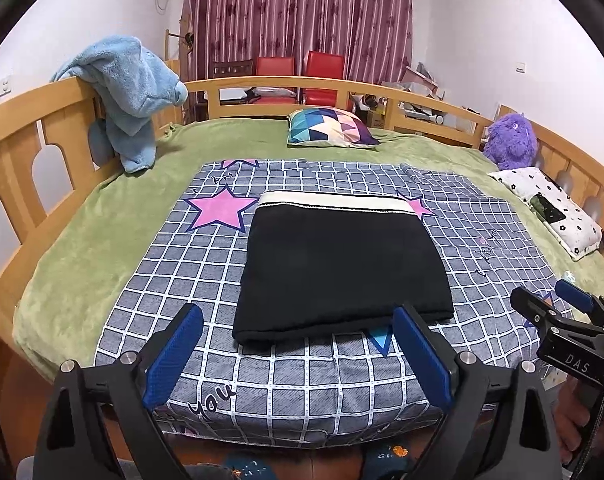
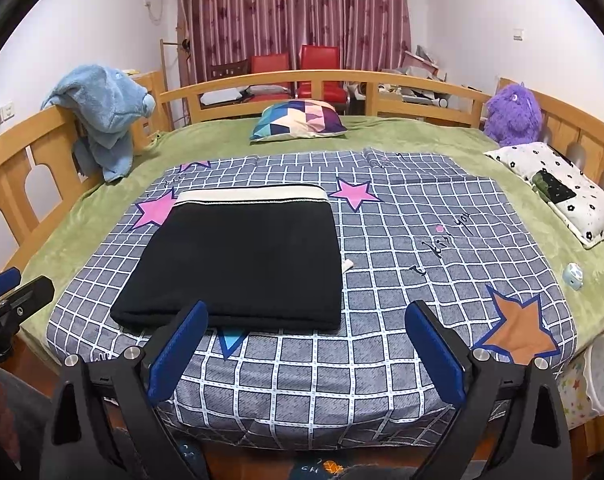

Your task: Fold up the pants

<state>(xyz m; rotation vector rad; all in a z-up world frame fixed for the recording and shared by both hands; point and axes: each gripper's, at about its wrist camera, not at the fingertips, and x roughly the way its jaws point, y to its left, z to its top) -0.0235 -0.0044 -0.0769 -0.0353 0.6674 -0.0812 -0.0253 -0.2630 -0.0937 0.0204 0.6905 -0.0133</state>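
The pants [image 1: 344,264], folded on the bed [image 1: 101,216], look soft and limp, best pinched at corners; both tools [image 1: 297,354] [image 2: 308,354] gape empty.

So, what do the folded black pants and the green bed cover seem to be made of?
Black pants: probably a soft knit, matte, with no sheen; pale ribbed-looking waistband. Green bed cover: likely plush fleece; its surface looks fuzzy and velvety.

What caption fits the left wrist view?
Folded black pants lie on the checked sheet; open left gripper holds nothing.
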